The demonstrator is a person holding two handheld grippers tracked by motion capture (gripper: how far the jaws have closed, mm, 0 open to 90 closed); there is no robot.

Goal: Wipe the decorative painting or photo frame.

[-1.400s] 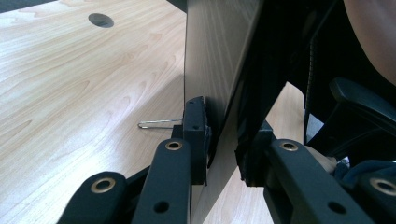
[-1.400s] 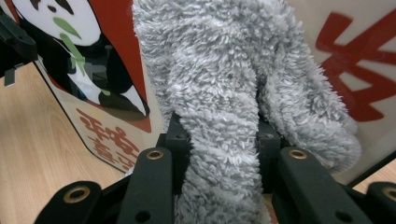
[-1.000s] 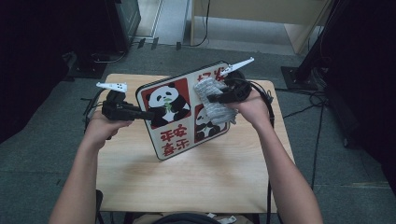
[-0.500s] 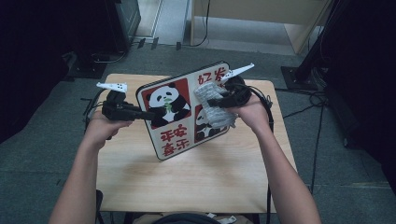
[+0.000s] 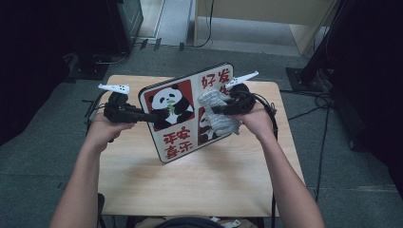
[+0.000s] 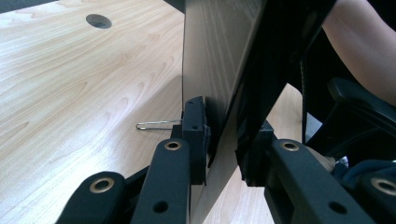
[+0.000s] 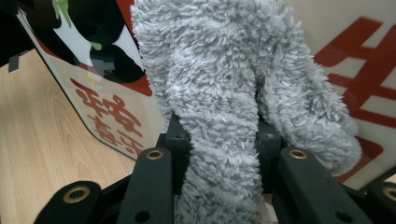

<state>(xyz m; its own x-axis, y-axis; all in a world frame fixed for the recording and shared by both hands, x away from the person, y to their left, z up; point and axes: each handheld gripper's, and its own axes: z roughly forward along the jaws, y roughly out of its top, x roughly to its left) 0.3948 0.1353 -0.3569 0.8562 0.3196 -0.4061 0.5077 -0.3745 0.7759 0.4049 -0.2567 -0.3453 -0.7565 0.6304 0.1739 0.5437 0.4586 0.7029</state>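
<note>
While the left gripper (image 5: 154, 116) clamps the left edge of the panda board (image 5: 190, 111), holding it tilted above the table (image 5: 199, 183) middle, the right gripper (image 5: 216, 109), closed on a grey cloth (image 5: 218, 113), presses it against the board's right half.

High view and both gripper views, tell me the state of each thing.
Panda board: tilted, lower edge on the table.
Left gripper: shut on the board's edge.
Right gripper: shut on the grey cloth.
Grey cloth: bunched, against the board's face.
</note>
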